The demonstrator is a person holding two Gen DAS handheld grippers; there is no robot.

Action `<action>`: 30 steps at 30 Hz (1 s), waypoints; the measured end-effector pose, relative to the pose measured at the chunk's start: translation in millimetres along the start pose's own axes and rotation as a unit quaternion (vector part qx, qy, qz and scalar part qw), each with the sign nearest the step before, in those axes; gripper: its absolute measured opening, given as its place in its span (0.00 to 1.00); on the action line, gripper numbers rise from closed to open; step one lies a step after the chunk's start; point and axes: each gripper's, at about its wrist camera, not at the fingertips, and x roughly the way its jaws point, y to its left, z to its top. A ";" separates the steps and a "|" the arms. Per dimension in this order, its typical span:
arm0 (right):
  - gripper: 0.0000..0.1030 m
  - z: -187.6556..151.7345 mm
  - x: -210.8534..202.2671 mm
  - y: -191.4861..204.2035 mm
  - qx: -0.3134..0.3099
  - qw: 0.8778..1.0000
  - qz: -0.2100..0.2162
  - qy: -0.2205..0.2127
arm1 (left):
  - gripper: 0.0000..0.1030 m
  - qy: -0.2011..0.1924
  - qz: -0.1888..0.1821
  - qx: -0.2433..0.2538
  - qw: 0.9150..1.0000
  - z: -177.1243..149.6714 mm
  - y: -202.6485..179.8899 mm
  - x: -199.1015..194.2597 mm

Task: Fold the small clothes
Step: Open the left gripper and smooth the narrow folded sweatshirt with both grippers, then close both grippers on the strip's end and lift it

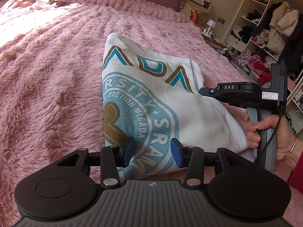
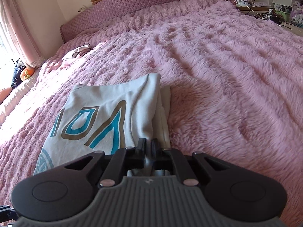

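The shirt lies partly folded on the pink fluffy blanket that covers the bed, white cloth with a teal and brown print facing up. Your left gripper hangs just above the near part of the shirt with its blue pads spread apart and nothing between them; the round print shows through the gap. Your right gripper has its fingers pressed together on a bunched fold at the shirt's right edge, and cloth is drawn up into them in a ridge. From the left camera you can see that same tool reaching in from the right over the shirt, with your right hand wrapped round its grey handle beside the shirt's corner. A small pile of pale clothes sits well apart near the head of the bed. Open shelves stuffed with clothing stand off to the right beyond the bed.
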 end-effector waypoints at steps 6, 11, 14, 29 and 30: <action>0.30 -2.1 -64.7 -8.6 0.001 0.998 0.059 -0.020 | 0.51 -0.028 -0.006 -0.028 0.999 9.0 18.8 -32.1; 0.35 -36.1 -114.9 -25.7 0.021 0.997 0.069 -0.004 | 0.52 -0.028 -0.027 -0.103 0.994 -1.0 53.2 -46.9; 0.36 -60.9 -125.1 -29.9 0.023 0.998 0.063 0.017 | 0.52 -0.011 -0.048 -0.161 0.986 -12.6 71.1 -37.9; 0.46 -66.7 -114.1 -36.7 0.046 0.996 0.072 0.024 | 0.53 -0.019 -0.102 -0.217 0.971 -3.6 94.7 -20.4; 0.47 -58.8 -114.6 -41.8 0.064 0.994 0.091 0.012 | 0.54 -0.019 -0.112 -0.219 0.969 1.3 98.6 -17.3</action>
